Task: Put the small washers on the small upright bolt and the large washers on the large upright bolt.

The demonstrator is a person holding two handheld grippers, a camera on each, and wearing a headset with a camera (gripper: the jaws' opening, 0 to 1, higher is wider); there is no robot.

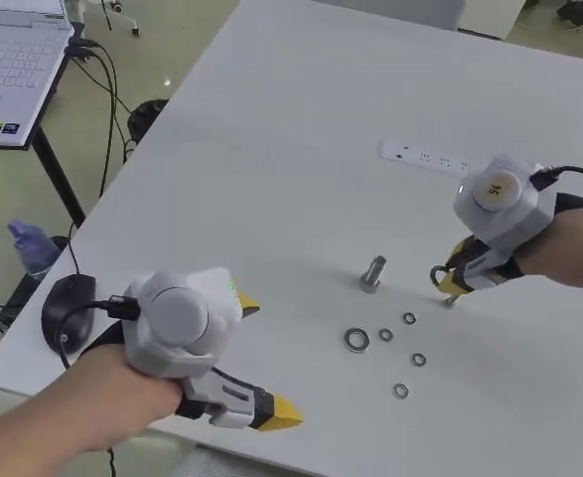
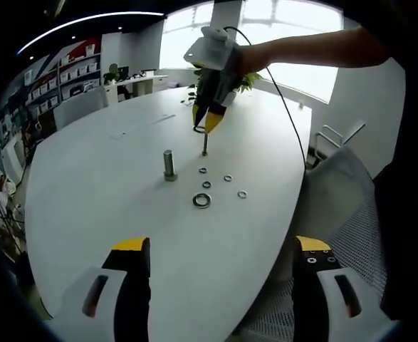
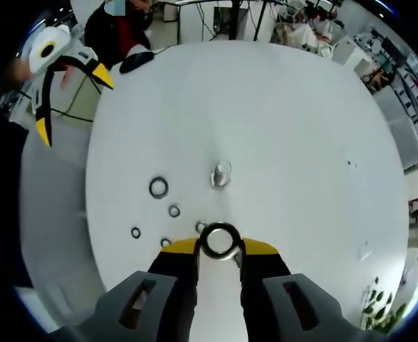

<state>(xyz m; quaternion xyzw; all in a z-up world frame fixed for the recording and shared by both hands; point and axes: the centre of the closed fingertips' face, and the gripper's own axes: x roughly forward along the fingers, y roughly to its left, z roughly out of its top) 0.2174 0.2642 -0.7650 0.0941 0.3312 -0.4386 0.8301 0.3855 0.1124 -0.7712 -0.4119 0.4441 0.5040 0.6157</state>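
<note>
Clamping washer (image 3: 219,226) in right gripper (image 3: 220,249), lower centre | line hole over small bolt (image 2: 205,147), keep level | holding left gripper (image 1: 267,360) spread wide

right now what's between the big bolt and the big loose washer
Nothing, just bare table from big bolt to big washer, in the head view.

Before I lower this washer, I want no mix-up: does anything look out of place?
Possibly. The washer in the right gripper looks like a large one, yet it hangs close to the small bolt, not the large bolt. Nothing else stands out.
</note>
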